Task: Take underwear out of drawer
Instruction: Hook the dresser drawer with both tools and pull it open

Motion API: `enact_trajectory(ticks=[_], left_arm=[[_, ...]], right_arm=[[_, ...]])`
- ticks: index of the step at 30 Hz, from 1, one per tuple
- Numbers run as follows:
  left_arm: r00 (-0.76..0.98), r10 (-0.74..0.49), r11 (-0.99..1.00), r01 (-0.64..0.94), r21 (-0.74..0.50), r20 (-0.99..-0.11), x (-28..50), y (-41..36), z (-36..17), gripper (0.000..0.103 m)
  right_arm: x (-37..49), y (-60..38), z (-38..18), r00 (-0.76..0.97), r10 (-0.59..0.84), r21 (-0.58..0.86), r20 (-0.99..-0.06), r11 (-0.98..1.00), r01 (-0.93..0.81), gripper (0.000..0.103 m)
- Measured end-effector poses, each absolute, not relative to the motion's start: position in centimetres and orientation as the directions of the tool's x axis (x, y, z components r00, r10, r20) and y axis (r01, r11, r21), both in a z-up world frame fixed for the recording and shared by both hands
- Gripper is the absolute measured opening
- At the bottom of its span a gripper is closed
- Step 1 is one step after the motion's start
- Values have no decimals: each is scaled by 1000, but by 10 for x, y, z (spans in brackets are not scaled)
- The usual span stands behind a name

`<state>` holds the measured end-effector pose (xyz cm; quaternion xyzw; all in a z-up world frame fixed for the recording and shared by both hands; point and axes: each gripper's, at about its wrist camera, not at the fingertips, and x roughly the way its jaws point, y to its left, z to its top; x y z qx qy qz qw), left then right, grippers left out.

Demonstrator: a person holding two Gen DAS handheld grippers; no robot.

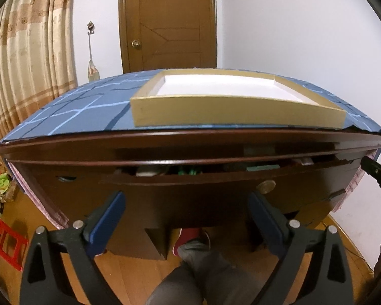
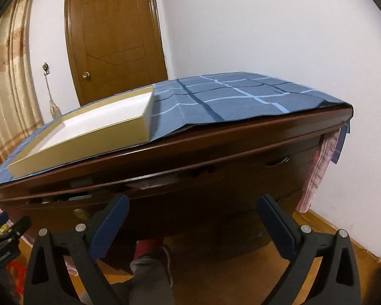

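Jaws on both tools stand wide apart and hold nothing: the left gripper (image 1: 186, 204) faces the dark brown wooden drawer front (image 1: 190, 193), and the right gripper (image 2: 193, 209) hangs further along the same front, toward its right end. That drawer is open only a crack beneath the edge of the dark wooden counter (image 1: 190, 137), which is covered by a blue checked cloth (image 1: 71, 106) with a shallow gold-sided cardboard tray (image 1: 149, 113) lying on it. Through the crack show scraps of green, white and teal (image 1: 180, 171); these may be the underwear, but the slot is too narrow and dark to tell.

The main risk is reaching in before the drawer is properly open: the blue finger pads (image 1: 106, 221) would wedge between drawer front and counter edge, or snag the wrong item among the jumble. A round brass knob (image 1: 266, 186) sits near the left gripper's right finger; a glancing grip on it could slip off. A pull at one end alone might rack the drawer and jam it. A hard yank could shake the counter and shift the tray, whose near side sits close to the edge. The person's leg and red shoe (image 1: 188, 237) lie under the drawer, in its path.
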<state>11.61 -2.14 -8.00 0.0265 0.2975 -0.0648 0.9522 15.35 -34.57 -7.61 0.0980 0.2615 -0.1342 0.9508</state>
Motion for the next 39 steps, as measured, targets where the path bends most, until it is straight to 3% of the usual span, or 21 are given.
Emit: enact_trajectory(ticks=[12, 19, 39], left_arm=[[817, -56, 997, 75, 9, -574, 150, -31, -94, 93], [823, -32, 999, 29, -14, -568, 160, -34, -101, 88], [830, -12, 1000, -3, -26, -558, 165, -39, -114, 89]], right_arm=[[188, -383, -87, 806, -252, 76, -535, 936, 343, 100], [204, -396, -97, 797, -207, 108, -567, 941, 322, 88], [229, -405, -121, 776, -114, 172, -621, 946, 277, 86]])
